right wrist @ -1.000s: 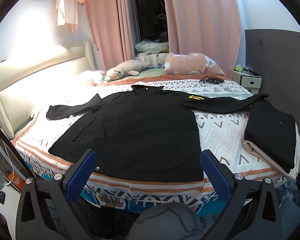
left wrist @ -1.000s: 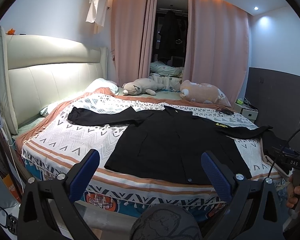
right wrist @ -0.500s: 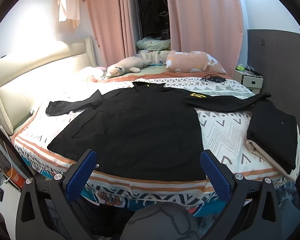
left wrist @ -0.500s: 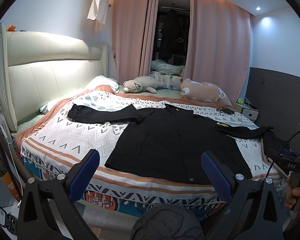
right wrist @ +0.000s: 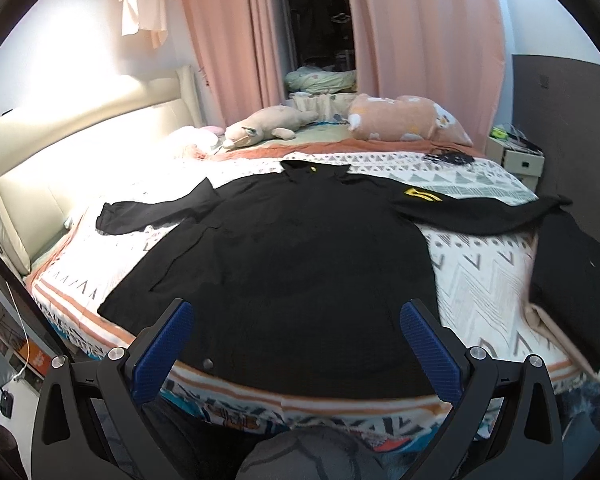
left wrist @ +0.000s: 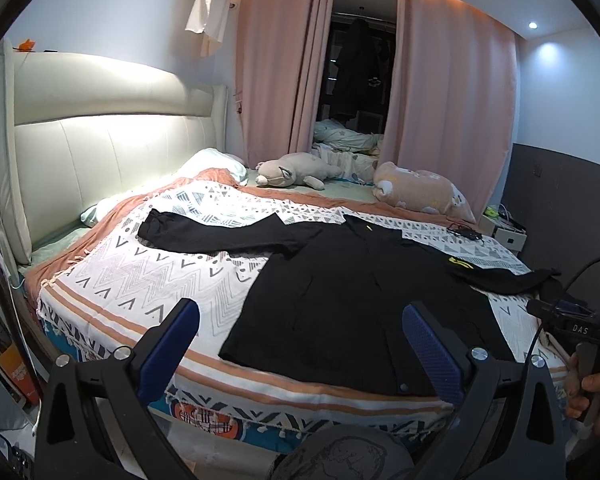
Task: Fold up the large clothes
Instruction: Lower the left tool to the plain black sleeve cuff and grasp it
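Black jacket (right wrist: pixel 284 264) lying flat on bed (left wrist: pixel 148 280), sleeves spread L/R, hem near front edge. L gripper (left wrist: pixel 300 344) hovering off bed edge, jaws gaping wide, gripping nothing. R gripper (right wrist: pixel 296 344) hanging over hem, jaws likewise wide, empty. Folded black garment (right wrist: pixel 576 292) sitting on bed's R side, just beside R sleeve end. Two plush toys (left wrist: pixel 292 168) resting at far side.
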`<move>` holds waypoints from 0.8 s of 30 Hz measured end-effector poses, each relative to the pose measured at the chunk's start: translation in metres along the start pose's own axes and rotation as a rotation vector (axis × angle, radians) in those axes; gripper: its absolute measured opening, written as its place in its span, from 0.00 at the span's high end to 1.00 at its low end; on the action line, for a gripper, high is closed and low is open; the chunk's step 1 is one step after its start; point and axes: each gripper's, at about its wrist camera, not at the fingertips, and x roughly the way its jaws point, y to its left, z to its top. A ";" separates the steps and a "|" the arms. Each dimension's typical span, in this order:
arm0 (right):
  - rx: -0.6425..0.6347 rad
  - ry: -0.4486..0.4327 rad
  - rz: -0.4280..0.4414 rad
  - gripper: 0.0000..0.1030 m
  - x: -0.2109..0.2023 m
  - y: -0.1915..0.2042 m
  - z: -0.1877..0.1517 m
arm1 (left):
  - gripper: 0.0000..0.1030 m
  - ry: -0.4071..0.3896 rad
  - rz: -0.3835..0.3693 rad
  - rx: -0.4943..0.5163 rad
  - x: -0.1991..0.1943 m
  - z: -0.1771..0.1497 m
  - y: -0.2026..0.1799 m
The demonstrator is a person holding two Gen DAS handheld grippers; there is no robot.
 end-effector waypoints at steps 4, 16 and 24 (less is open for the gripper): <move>-0.017 0.003 0.019 0.00 0.021 0.010 0.017 | 0.00 -0.006 0.031 0.001 0.012 0.011 0.009; -0.052 0.022 0.086 0.00 0.101 0.026 0.062 | 0.00 0.020 0.095 -0.045 0.069 0.039 0.051; 0.005 0.061 0.146 0.00 0.170 0.027 0.095 | 0.00 0.093 0.129 -0.072 0.133 0.046 0.084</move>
